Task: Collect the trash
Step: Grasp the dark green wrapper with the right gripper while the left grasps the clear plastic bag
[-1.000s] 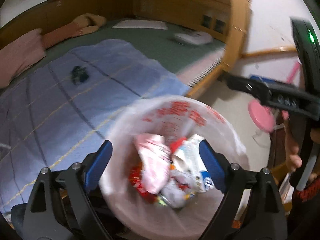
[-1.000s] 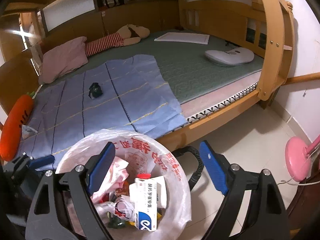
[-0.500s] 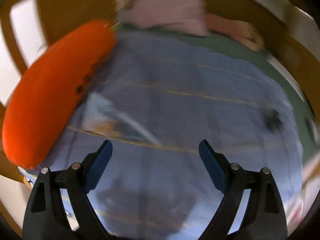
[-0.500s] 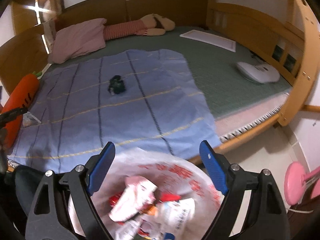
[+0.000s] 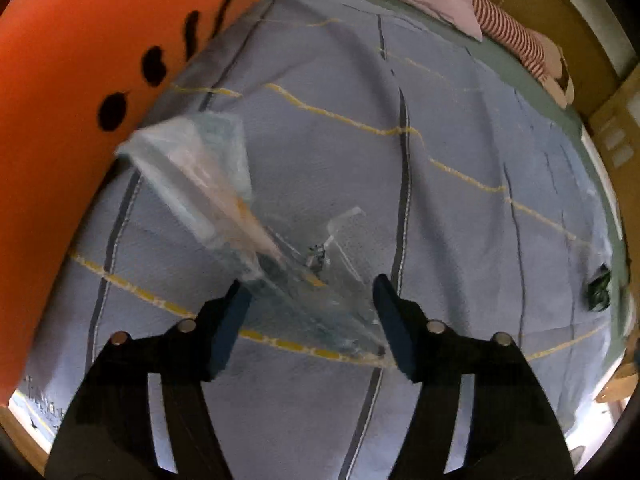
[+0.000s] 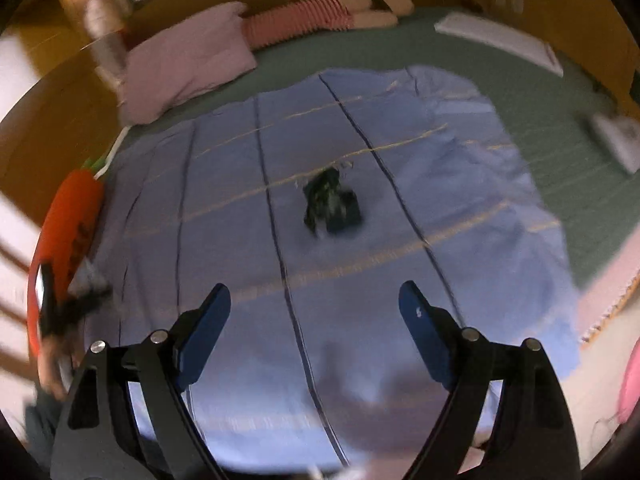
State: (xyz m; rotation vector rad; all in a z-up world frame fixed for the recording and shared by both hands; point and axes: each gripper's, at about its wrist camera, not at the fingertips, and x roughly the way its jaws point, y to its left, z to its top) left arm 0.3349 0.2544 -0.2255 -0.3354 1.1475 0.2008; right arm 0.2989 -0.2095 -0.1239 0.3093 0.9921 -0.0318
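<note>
A clear crumpled plastic wrapper (image 5: 224,200) lies on the blue striped sheet (image 5: 440,208), next to the orange carrot pillow (image 5: 60,120). My left gripper (image 5: 310,316) is open, its jaws on either side of the wrapper's near end. A dark crumpled wrapper (image 6: 330,204) lies mid-sheet; it also shows at the far right in the left wrist view (image 5: 598,290). My right gripper (image 6: 314,336) is open and empty, above the sheet (image 6: 460,208), short of the dark wrapper.
A pink pillow (image 6: 188,68) and a striped plush toy (image 6: 320,20) lie at the head of the green mattress (image 6: 520,80). Wooden bed rails surround it. A pink stool (image 6: 632,380) stands on the floor at right. The left gripper shows at the left edge (image 6: 52,308).
Both grippers have left the trash bin. The left one swung over the bed to the clear wrapper by the carrot pillow. The right one moved forward over the sheet toward the dark wrapper.
</note>
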